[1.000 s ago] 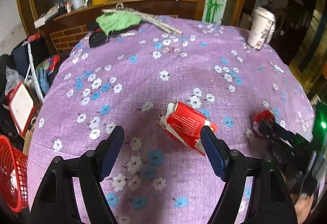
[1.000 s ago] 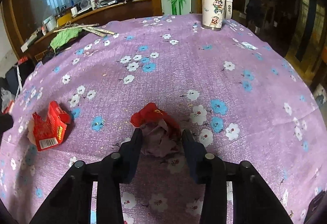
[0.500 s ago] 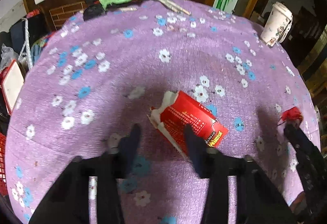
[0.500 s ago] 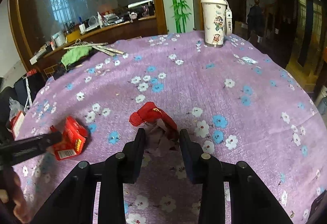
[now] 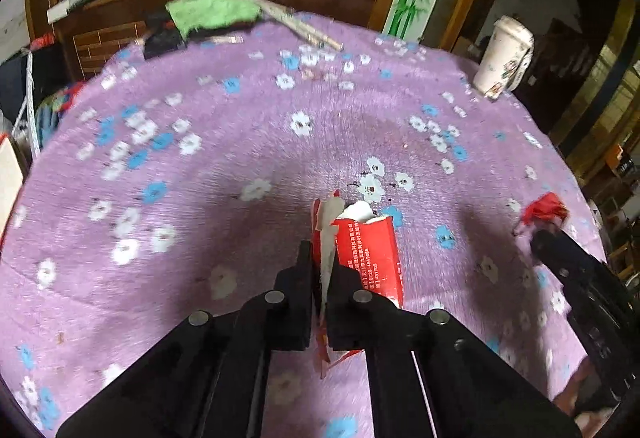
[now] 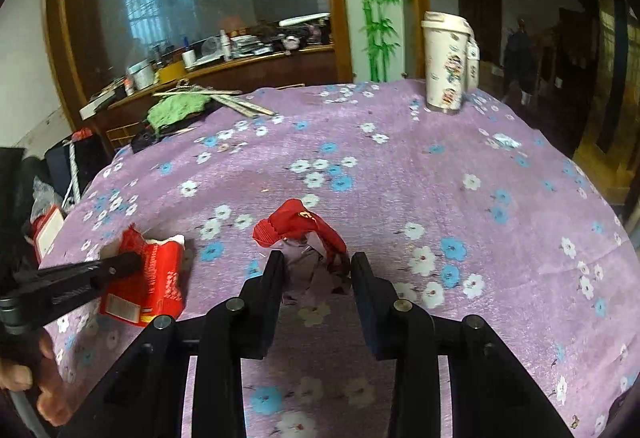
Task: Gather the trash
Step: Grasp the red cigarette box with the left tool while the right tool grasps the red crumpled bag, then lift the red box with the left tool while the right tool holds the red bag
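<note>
Two pieces of trash are in play on the purple flowered tablecloth (image 5: 224, 158), one at each gripper. Seen from the left wrist, the left gripper (image 5: 320, 258) has its jaws pressed almost together on the torn white-and-red edge of the red carton (image 5: 372, 254); they have just been closing, and the ripped flap sits squeezed between the two black pads while the printed body of the carton sticks out to the right of the fingers and ahead of them. In the right wrist view the same carton (image 6: 160, 278) lies at the far left, with the left gripper (image 6: 124, 264) reaching across it from the picture's edge and part of a hand (image 6: 28, 378) below. The right gripper (image 6: 318, 270) has its jaws partly spread around the crumpled red wrapper (image 6: 304, 226); the wrapper's pale, creased lower part lies between the pads, and its red end pokes forward just past the fingertips. Whether the pads truly press on it is hard to say, though the right pad meets the red edge. From the left wrist, that wrapper (image 5: 544, 208) shows off to the right at the tip of the right gripper (image 5: 540, 234). Far ahead of both grippers, near the cloth's edge, stand a white printed tumbler (image 6: 446, 66) and a green cloth (image 5: 212, 14).
</note>
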`<state>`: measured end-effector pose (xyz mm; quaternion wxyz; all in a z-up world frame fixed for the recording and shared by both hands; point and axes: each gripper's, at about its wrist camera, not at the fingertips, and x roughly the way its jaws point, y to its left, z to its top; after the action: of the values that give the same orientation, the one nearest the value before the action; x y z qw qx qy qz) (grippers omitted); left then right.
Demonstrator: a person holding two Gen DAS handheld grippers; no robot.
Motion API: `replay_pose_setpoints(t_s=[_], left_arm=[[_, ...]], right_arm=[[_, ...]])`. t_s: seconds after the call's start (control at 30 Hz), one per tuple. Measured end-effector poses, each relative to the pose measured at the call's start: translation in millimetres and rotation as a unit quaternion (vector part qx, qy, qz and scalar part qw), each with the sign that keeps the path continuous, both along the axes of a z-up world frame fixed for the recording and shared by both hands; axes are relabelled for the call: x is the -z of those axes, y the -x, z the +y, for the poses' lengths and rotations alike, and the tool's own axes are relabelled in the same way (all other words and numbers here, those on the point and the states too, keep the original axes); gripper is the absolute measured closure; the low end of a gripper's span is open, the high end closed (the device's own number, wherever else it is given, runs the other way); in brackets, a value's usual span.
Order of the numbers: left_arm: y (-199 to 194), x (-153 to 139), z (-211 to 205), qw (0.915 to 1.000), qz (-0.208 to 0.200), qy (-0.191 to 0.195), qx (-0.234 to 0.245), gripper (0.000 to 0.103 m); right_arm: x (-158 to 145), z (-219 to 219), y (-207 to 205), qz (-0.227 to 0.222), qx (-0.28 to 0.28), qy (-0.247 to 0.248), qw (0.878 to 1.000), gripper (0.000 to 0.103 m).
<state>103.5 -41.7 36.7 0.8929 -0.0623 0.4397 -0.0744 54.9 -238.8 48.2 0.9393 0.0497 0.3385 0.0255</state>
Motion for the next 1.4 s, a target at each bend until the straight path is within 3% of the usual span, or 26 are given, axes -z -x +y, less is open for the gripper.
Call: replay_pose_setpoints(t_s=[0.17,0.33,0.63,1.4], left_arm=[[40,-20,20,0.9964,-0.081,-0.027,-0.003,0.099],[54,-28,33,0.9887,-0.142,-0.036,-0.032,0.099],[57,-34,37,0.9841,-0.168,-0.046,-0.036,0.099],[62,-33,33,0.9862,-0.160,-0.035,-0.018,0.099]], right_arm=[[-7,30,12,-0.020,-0.041,0.019,0.999,0.067],[-9,57,21,-0.033,-0.075,0.045,0.996,0.066],[-4,60,18,-0.026,-0.079,0.051,0.995,0.066],[-6,56,20,-0.029,-0.073,0.043,0.996,0.066]])
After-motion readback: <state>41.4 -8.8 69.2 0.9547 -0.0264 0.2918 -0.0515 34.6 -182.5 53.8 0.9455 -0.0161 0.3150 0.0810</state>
